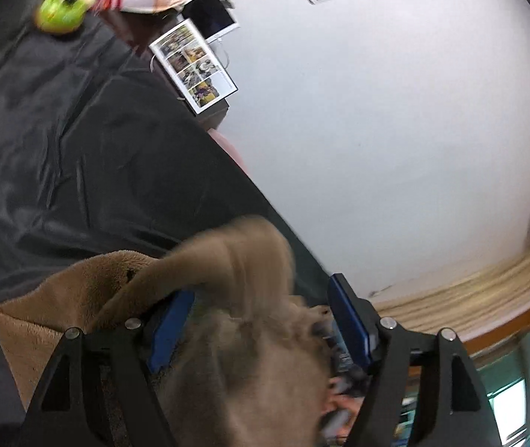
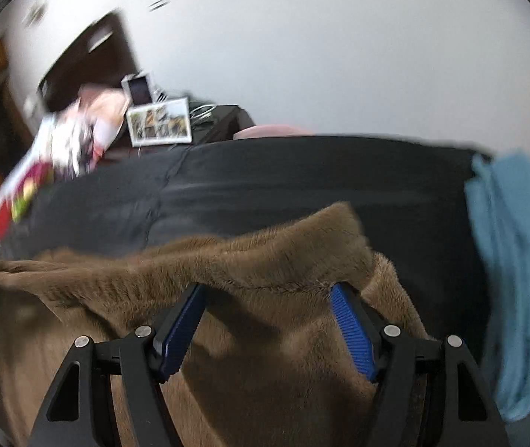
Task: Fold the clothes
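Black claw arms with blue ribbed pads fill the bottom of both wrist views, and between them lies the task's thing, a brown plush fleece garment (image 2: pixel 265 260). In the right wrist view the right claw (image 2: pixel 266 303) stands wide, its pads apart with a raised ridge of the fleece running across the lower middle of the frame over their tips; the pads do not visibly press the cloth, so I read it as released, poised to take that ridge for a fold. In the left wrist view the left claw (image 1: pixel 261 307) is also spread, and a blurred hump of the same fleece rises between its pads at the lower centre; no pinch shows, so it too looks released (the blur makes contact at the left pad hard to rule out). The garment rests on a bed covered by a black satin-like sheet (image 1: pixel 60 141), which fills the left half of that frame and gives a flat surface for folding. Around it: a light blue towel-like cloth (image 2: pixel 518 279) at the right edge of the right view, lying near the fleece and likely to crowd a fold made that way; a lime-green round toy (image 1: pixel 62 9) at the upper left of the left view, well apart; and a white-framed photo collage (image 1: pixel 194 69) leaning beside a white tablet (image 1: pixel 210 13) against the pale wall.
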`<state>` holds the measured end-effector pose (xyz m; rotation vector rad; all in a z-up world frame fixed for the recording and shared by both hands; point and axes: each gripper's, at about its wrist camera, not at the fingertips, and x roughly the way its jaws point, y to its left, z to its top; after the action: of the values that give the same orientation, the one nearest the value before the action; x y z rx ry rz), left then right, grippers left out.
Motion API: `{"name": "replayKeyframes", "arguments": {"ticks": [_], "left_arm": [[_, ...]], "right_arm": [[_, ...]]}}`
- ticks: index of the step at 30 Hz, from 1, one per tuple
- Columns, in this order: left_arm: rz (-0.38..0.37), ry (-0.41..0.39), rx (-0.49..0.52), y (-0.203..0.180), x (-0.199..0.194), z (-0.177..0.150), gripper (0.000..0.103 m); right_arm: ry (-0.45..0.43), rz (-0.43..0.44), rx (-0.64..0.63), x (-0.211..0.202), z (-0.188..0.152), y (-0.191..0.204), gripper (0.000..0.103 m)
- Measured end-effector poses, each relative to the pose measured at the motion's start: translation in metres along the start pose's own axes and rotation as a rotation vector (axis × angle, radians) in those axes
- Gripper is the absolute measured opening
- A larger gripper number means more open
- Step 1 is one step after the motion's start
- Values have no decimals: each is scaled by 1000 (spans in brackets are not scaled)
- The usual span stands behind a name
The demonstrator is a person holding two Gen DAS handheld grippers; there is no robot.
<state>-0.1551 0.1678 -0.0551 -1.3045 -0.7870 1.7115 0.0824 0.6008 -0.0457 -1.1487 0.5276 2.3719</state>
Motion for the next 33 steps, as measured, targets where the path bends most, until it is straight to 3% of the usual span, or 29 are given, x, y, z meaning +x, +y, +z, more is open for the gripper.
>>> {"name": "replayKeyframes", "arguments": {"ticks": [4, 8, 10, 12, 16, 19, 24, 27, 33], "left_arm": [[185, -51, 242, -32, -4, -21, 77], [315, -18, 537, -74, 21, -63, 78], [385, 11, 649, -86, 42, -83, 79], [465, 34, 696, -85, 65, -95, 79], [588, 85, 649, -48, 99, -96, 79], [555, 71, 615, -36, 98, -93, 79], [564, 56, 615, -47, 91, -99, 79], [571, 35, 633, -56, 87, -111, 79], [494, 43, 695, -83, 67, -152, 80]], "right_arm": [[-38, -46, -77, -13, -9, 11, 72], [-149, -34, -121, -59, -22, 27, 72], [-161, -7, -133, -72, -28, 35, 79], [-124, -1, -180, -69, -39, 46, 81], [-16, -41, -238, -47, -58, 51, 82], [-22, -35, -212, -55, -70, 39, 82], [-138, 1, -125, -119, -102, 22, 83], [-142, 19, -100, -135, -133, 23, 83], [-139, 68, -18, -154, -176, 14, 83]]}}
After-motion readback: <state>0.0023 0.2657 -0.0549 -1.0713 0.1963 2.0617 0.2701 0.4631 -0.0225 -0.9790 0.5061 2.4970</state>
